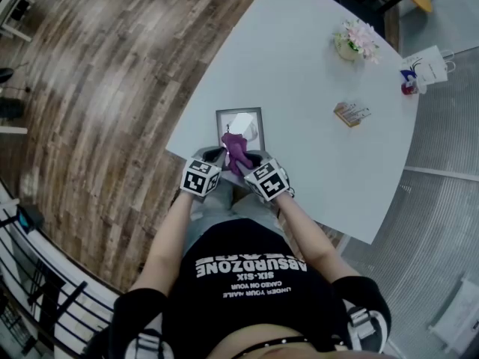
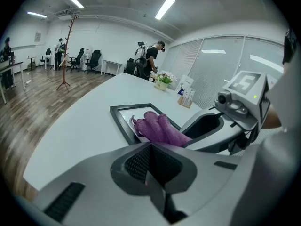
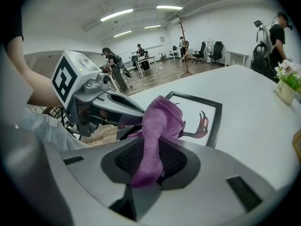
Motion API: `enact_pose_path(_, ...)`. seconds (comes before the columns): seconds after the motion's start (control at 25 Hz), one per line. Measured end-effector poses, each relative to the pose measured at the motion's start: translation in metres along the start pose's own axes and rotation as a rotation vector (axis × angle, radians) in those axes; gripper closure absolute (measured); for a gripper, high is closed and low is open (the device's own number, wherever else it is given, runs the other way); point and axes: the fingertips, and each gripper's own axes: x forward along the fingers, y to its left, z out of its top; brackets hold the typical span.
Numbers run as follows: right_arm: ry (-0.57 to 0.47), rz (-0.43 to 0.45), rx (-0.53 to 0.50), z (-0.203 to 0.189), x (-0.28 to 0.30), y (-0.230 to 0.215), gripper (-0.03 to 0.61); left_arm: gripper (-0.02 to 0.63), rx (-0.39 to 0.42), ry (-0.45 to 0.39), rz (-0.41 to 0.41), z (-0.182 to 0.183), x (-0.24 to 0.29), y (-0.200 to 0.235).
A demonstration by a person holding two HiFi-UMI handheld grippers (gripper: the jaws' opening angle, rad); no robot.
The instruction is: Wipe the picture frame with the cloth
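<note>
A black picture frame [image 1: 239, 126] lies flat on the white table [image 1: 314, 81] near its front edge, with a flamingo print under the glass. A purple cloth [image 1: 235, 149] hangs over the frame's near end, and my right gripper [image 1: 248, 160] is shut on it. In the right gripper view the cloth [image 3: 157, 121] rises from between the jaws in front of the frame [image 3: 217, 119]. My left gripper [image 1: 215, 155] sits just left of the cloth, shut with nothing in it. The left gripper view has the cloth [image 2: 157, 128] bunched on the frame [image 2: 120, 125], beside the right gripper [image 2: 207, 126].
A flower pot [image 1: 355, 42], a small card box [image 1: 350, 114] and a white paper bag [image 1: 423, 67] stand at the table's far right. Wooden floor [image 1: 105, 88] lies to the left. People, chairs and a coat rack [image 2: 66, 51] are far off.
</note>
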Motion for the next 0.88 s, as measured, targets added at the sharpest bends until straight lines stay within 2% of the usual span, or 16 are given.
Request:
enact_pose_path(0.56,0.007,-0.025,0.02,-0.012,-0.019,-0.021,0.465,0.6,-0.001,-0.001,0.007,0.002,0.001,-0.001)
enact_pose_path(0.88,0.007,-0.073,0.03,-0.029,-0.033,-0.04,0.463,0.6,-0.001,0.0,0.009,0.001,0.001,-0.001)
